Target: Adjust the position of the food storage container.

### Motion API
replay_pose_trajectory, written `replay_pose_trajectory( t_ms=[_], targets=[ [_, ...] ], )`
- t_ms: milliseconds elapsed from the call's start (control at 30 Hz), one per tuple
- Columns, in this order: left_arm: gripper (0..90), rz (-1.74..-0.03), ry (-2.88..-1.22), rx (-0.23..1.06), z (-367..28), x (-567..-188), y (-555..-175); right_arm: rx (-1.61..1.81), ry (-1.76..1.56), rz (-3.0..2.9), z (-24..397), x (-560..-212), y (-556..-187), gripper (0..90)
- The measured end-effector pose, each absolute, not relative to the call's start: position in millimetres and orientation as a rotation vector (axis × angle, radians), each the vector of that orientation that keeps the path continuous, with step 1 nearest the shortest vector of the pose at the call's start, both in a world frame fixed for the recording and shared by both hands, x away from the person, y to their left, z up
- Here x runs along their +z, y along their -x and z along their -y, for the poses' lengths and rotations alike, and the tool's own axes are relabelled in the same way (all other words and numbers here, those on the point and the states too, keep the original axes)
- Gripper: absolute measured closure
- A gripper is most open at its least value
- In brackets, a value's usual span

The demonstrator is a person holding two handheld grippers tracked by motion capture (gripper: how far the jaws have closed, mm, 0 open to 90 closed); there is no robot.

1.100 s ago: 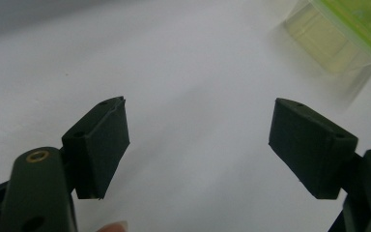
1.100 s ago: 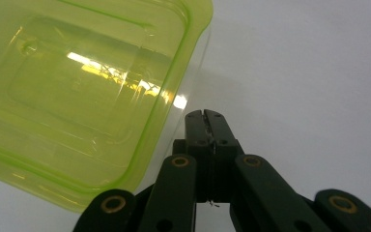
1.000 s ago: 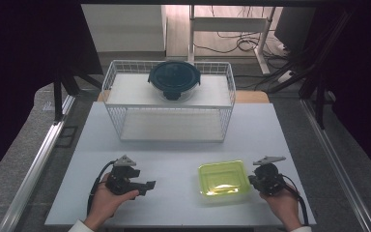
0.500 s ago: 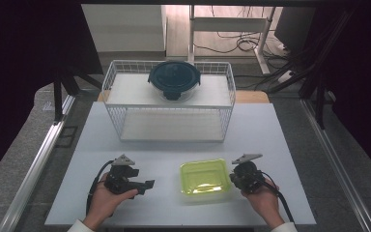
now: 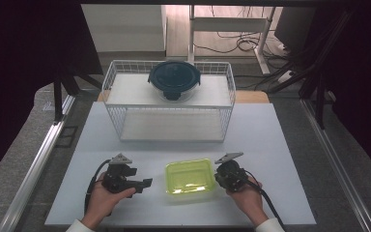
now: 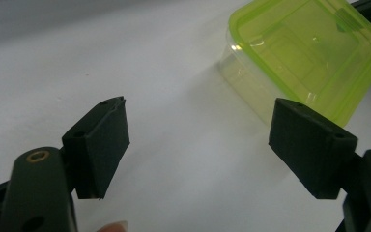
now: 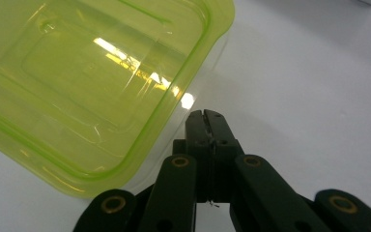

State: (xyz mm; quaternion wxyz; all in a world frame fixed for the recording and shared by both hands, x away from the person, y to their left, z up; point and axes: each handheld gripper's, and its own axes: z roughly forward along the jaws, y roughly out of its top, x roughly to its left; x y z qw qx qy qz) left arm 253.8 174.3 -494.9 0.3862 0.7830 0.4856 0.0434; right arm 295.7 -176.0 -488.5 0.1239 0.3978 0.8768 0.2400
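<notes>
— Sliding leftward since a second ago, the green-lidded container (image 5: 190,176) is now sitting near the middle of the near table edge, and the right gripper (image 5: 228,175) is travelling with it; it was further right before.

— Is that gripper holding it?

— No. In the right gripper view its jaws are pressed together with nothing between them, their closed tips (image 7: 206,126) resting just beside the container's clear wall under the lid rim. I am judging this to be a push, not a grasp.

— And the left gripper (image 5: 134,182)?

— It is waiting to the left, jaws spread wide and pointing toward the container, apart from it.

— How should the push go?

— Keeping the tips low against the wall, near the middle of that side, should stop the box turning. Slow, steady pressure is looking wise on this smooth white table (image 5: 280,145).

— The wire basket (image 5: 169,126) with the dark round lidded bowl (image 5: 174,79)?

— It is standing at the far side, well apart.
</notes>
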Motion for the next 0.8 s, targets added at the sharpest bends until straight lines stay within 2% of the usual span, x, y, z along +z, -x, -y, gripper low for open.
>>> replay_pose_trajectory(
  t_ms=[500,800],
  targets=[
    [21.3,-1.242,-1.985,0.111,-176.6,-494.7,-254.5,0.721,-1.11,-2.593,151.9,-492.8,-292.9,88.8],
    [21.5,-1.242,-1.969,0.12,-176.9,-494.4,-254.7,0.865,-1.193,-2.541,173.0,-479.8,-292.8,88.7]
  ],
)
